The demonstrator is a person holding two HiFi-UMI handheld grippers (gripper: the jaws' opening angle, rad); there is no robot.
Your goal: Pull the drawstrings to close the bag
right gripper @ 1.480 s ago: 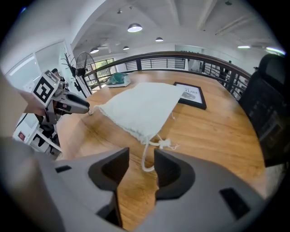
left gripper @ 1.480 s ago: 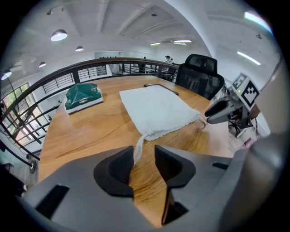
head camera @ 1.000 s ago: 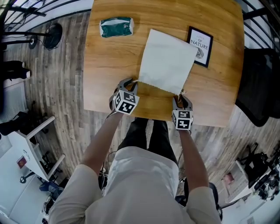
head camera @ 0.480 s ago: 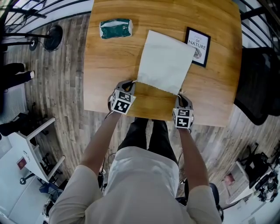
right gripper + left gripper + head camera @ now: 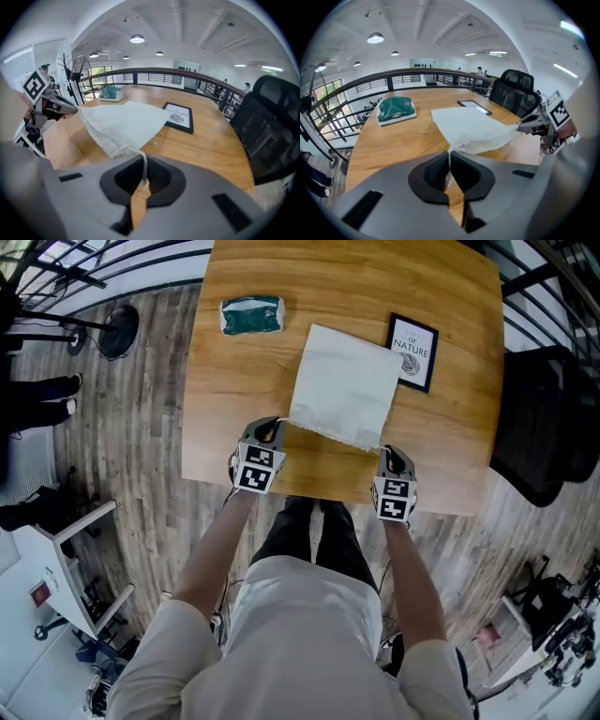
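A white cloth drawstring bag (image 5: 342,385) lies flat on the wooden table (image 5: 244,409), its mouth toward the near edge. My left gripper (image 5: 271,425) is at the mouth's left corner, shut on the left drawstring (image 5: 449,159), which runs taut from between the jaws to the bag (image 5: 473,129). My right gripper (image 5: 387,449) is at the right corner, shut on the right drawstring (image 5: 143,164). In the right gripper view the bag (image 5: 122,123) shows a gathered, puckered mouth hem. Each gripper sees the other across the bag: the right gripper (image 5: 533,124) and the left gripper (image 5: 52,106).
A green packet (image 5: 251,315) lies at the table's far left. A black-framed picture (image 5: 412,352) lies just right of the bag. A black office chair (image 5: 539,418) stands off the table's right side. The table's near edge runs just behind both grippers.
Both grippers' jaws have shut on the drawstrings at the bag's mouth corners. The mouth hem has drawn up and puckered a little between them.
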